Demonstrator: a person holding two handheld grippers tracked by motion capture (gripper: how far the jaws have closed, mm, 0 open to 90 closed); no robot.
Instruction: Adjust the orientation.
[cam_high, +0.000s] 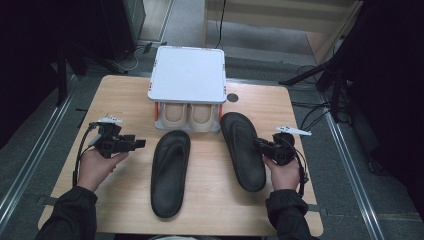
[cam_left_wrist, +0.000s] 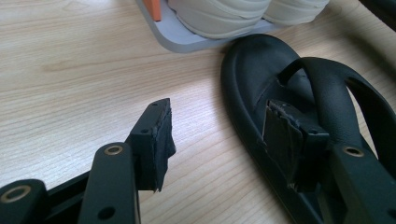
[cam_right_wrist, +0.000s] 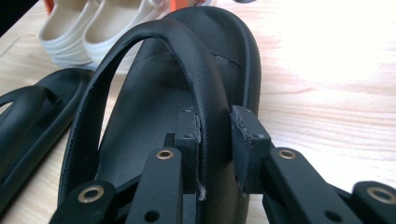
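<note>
Two black thong sandals lie on the wooden table (cam_high: 125, 95). My right gripper (cam_high: 260, 144) (cam_right_wrist: 217, 126) is shut on the outer side strap (cam_right_wrist: 205, 79) of the right sandal (cam_high: 242, 150), whose toe points toward the shoe rack (cam_high: 187, 75). The left sandal (cam_high: 170, 172) (cam_left_wrist: 252, 70) lies flat in the middle of the table. Beside its left edge my left gripper (cam_high: 140, 143) (cam_left_wrist: 219, 116) stands open; one jaw hangs over the footbed, the other over bare wood, and nothing is gripped.
The low rack has a white top, orange posts and a pair of cream shoes (cam_high: 189, 116) (cam_right_wrist: 88, 28) on its bottom shelf at the back centre. A round cable hole (cam_high: 232, 97) sits right of it. Dark stands and cables surround the table.
</note>
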